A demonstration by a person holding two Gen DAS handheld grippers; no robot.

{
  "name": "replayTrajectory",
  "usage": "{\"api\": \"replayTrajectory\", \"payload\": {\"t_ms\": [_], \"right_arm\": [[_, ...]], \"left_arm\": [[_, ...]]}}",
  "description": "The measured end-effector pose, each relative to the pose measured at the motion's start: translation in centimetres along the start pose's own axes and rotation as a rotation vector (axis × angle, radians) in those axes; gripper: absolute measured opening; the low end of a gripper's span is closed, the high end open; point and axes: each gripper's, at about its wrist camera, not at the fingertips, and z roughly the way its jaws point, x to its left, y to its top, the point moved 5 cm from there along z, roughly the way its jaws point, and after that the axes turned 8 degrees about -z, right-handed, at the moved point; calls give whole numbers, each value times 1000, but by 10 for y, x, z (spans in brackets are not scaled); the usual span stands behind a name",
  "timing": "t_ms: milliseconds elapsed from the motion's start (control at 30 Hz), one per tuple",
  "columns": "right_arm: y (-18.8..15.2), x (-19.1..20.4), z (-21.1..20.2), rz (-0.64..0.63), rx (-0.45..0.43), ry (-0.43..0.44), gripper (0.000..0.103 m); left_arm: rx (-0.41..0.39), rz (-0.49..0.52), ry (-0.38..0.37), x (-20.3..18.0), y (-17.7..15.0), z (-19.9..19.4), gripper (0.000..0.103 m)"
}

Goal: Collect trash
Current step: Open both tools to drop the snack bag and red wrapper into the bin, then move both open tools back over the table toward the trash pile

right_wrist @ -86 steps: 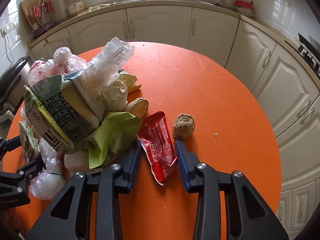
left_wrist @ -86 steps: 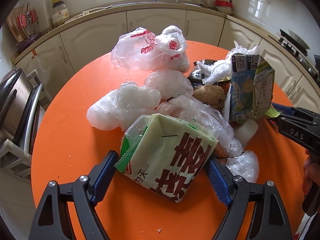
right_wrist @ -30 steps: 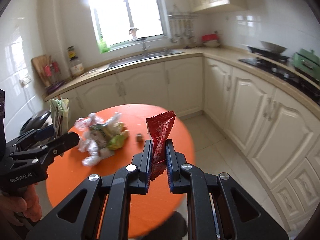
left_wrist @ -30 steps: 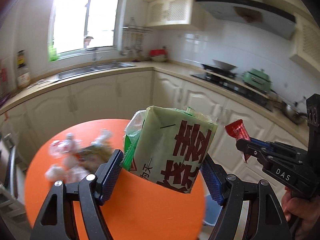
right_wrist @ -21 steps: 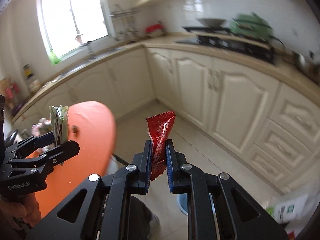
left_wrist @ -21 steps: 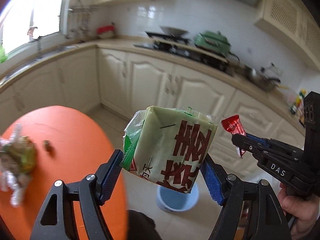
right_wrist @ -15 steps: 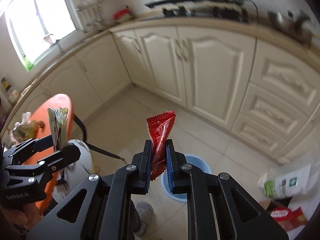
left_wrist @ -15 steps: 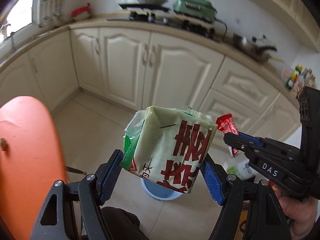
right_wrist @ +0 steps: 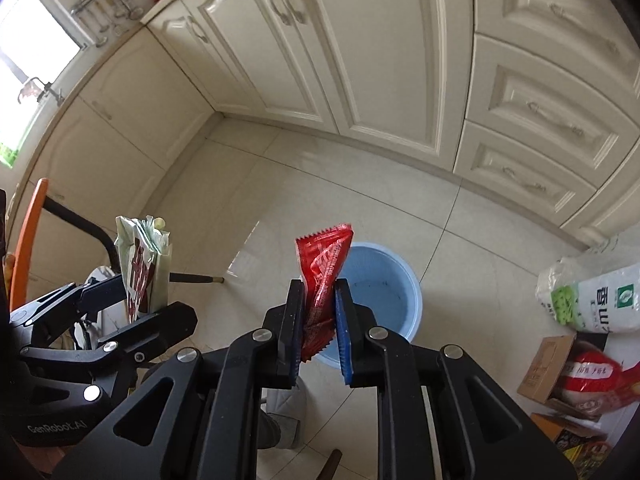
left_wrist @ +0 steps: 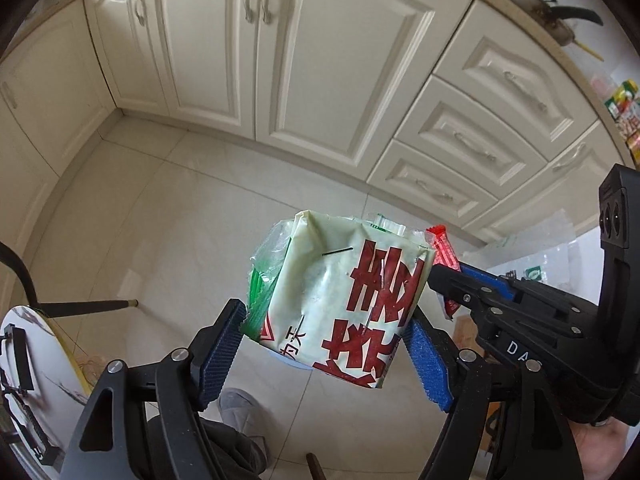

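blue bin looks bare; right gripper pinches red wrapper, left gripper green packet.

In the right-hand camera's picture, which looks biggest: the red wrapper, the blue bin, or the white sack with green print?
1. Blue bin
2. White sack and red wrapper: too alike to rank; the wrapper is far nearer the camera and the sack is cut off.
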Motion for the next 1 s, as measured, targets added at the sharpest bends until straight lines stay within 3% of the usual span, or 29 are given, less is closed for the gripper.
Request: {"api": "replayTrajectory", "payload": {"t_ms": [100,200,267,333,400,500,733,1000], "right_arm": [[0,-9,11,17,13,-8,24],[-1,-12,12,40,9,-19,58],[-1,-15,9,56,-4,-21,71],[-2,-19,5,76,-18,-42,91],[-3,-20,0,85,-29,-53,101],[-2,-18,-10,93,-40,-61,103],[9,10,-53,52,-115,-87,103],[25,66,-111,-16,-230,-61,103]], "left_arm": [[30,19,34,-8,17,30,76],[23,31,61,-16,27,35,83],[6,29,76,-18,30,23,87],[-15,25,92,-14,34,15,88],[-43,24,122,-13,38,7,89],[-90,26,173,-9,46,-8,90],[-208,4,190,-8,52,-60,91],[-356,-39,177,10,24,-150,96]]}}
